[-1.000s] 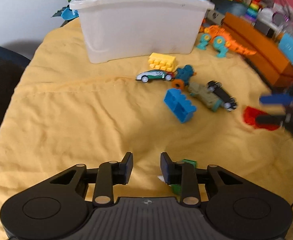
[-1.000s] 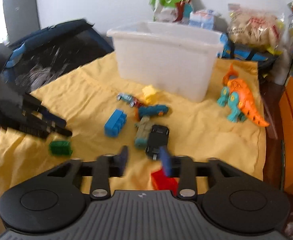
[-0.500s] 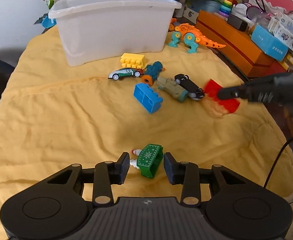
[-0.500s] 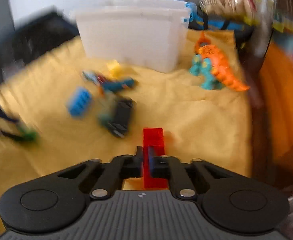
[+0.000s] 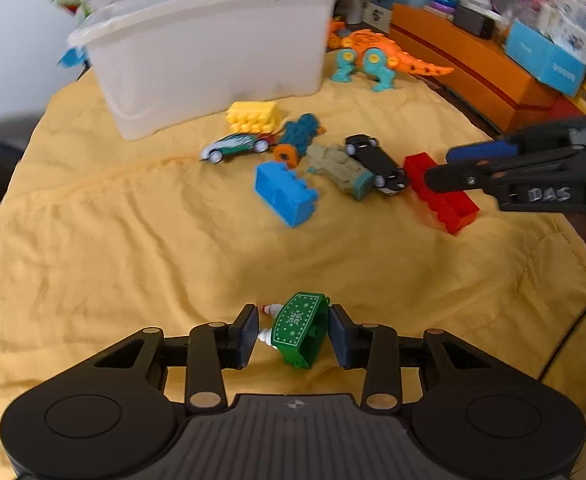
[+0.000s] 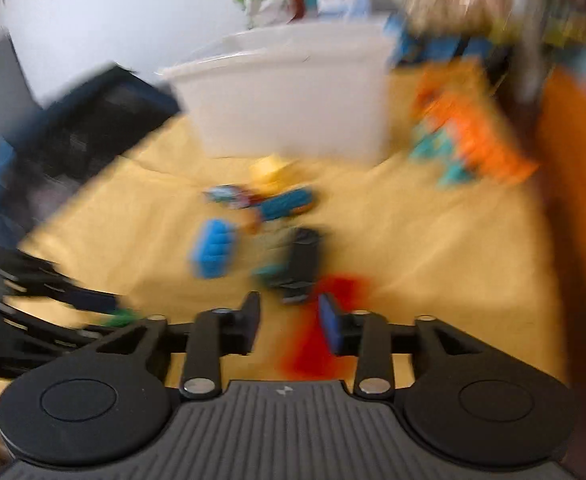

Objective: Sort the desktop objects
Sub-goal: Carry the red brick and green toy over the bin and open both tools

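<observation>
Behind scattered toys sits a white bin, contents hidden; both grippers' fingers ungripping.

Bin behind toy cars, dinosaur right of bin.

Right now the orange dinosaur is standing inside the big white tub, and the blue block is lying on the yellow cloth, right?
Not quite. The orange dinosaur is not inside the big white tub; it stands on the yellow cloth beside the tub. The left wrist view shows it clearly. The blue block is indeed lying on the yellow cloth.
</observation>
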The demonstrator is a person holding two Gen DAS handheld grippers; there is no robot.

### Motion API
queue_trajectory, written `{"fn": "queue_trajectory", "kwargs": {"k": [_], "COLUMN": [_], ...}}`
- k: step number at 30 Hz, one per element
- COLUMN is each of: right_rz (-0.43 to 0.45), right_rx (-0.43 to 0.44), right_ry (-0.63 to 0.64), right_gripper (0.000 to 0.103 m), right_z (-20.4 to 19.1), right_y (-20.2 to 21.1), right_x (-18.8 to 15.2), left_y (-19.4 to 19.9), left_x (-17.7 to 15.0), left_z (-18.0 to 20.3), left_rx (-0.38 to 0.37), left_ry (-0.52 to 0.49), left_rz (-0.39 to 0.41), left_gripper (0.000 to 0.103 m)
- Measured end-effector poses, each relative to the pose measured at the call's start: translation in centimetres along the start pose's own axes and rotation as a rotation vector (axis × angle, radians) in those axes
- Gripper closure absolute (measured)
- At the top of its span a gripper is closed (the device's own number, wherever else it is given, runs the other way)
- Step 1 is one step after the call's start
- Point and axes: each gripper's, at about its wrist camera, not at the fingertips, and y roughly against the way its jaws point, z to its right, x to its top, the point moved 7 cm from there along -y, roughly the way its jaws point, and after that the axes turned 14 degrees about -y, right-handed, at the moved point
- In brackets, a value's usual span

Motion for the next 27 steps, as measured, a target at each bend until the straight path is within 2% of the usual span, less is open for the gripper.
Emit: {"fn": "queue_trajectory", "kwargs": {"k": [3, 6, 7, 8, 11, 12, 14, 16, 17, 19, 22, 26, 27], "right_rz": [-0.031, -0.037, -0.038, -0.044, -0.053, -0.059, -0.099, -0.199, -0.233, -0.270, -0.237, -0.124, -0.095], "right_rx": [-0.008, -0.114, -0.124, -0.124, -0.098, -0.064, 0.090, 0.269, 0.329, 0.372, 0.335, 0.185, 0.155], "right_ry": [0.034, 0.124, 0.121, 0.106, 0.062, 0.039, -0.073, -0.232, -0.294, -0.361, -0.341, -0.214, -0.202], "right_gripper": [0.063, 0.065, 0.069, 0.078, 0.079, 0.080, 0.082, 0.093, 0.093, 0.093, 0.092, 0.088, 0.082], "right_z": [-0.4, -0.5, -0.2, 0.2, 1.1, 1.0, 0.6, 0.1, -0.1, 0.1, 0.7, 1.8, 2.2], "right_y": [-1.1, -2.3, -2.3, -2.3, -1.9, -1.7, -1.1, -1.3, -1.7, -2.6, -2.5, -1.5, -1.3], "right_x": [-0.5, -1.2, -1.2, -1.1, -0.7, -0.6, -0.4, -0.7, -0.9, -1.6, -1.5, -0.5, -0.2], "left_y": [0.1, 0.1, 0.1, 0.1, 0.0, 0.1, 0.1, 0.1, 0.1, 0.1, 0.1, 0.0, 0.1], "left_x": [0.7, 0.9, 1.0, 1.0, 0.9, 0.9, 1.0, 1.0, 0.9, 0.7, 0.5, 0.5, 0.5], "left_z": [1.3, 2.2, 2.4, 2.5, 2.5, 2.6, 2.6, 2.2, 1.9, 1.3, 0.6, -0.6, -0.9], "left_rx": [-0.009, -0.007, -0.010, -0.009, -0.006, -0.003, 0.015, 0.053, 0.062, 0.070, 0.090, 0.144, 0.148], "left_ry": [-0.051, -0.087, -0.086, -0.085, -0.078, -0.075, -0.080, -0.087, -0.080, -0.060, -0.046, -0.029, -0.022], "left_rz": [0.004, 0.000, 0.001, 0.002, -0.001, -0.002, -0.003, -0.007, -0.010, -0.018, -0.024, -0.029, -0.028], "left_gripper": [0.066, 0.066, 0.067, 0.067, 0.067, 0.067, 0.067, 0.067, 0.067, 0.068, 0.068, 0.068, 0.068]}}
